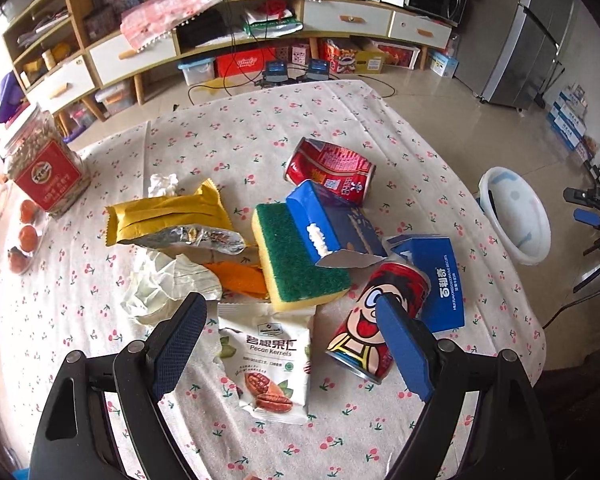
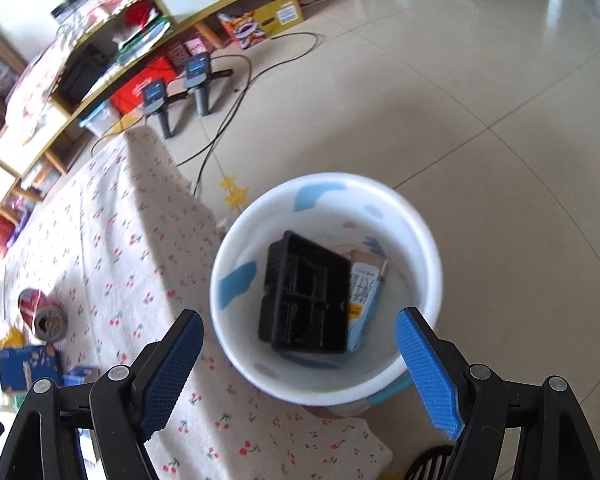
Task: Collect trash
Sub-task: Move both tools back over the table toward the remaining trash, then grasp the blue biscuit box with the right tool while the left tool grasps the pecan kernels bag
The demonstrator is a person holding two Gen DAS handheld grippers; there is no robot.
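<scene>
Cherry-print tablecloth over a table, cluttered in the middle, bare toward 12 o'clock and along the far edge, which drops to tiled floor. Low shelving unit beyond, boxes and cables underneath. Open floor at 1 to 3 o'clock in the right wrist view, nothing on it near the bin.

Left gripper spread wide, nothing between the pads, poised over the litter. Pecan kernel packet lying flat directly between the fingers at 6 o'clock. Cartoon can on its side, partly behind the right-hand finger at 4 o'clock. Green-and-yellow sponge just past the fingertips at centre, a torn blue box leaning on it. Blue carton at 3 o'clock beside the cartoon can. Red can on its side at 1 o'clock. Yellow foil wrapper at 10 o'clock, crumpled paper below it near the left-hand finger. Jar with red label at 9 o'clock by the table edge.

Right gripper also wide apart, empty, above the white bin, which stands on the floor just off the table edge. Black plastic tray and a small carton already inside, straight ahead between the fingers.
</scene>
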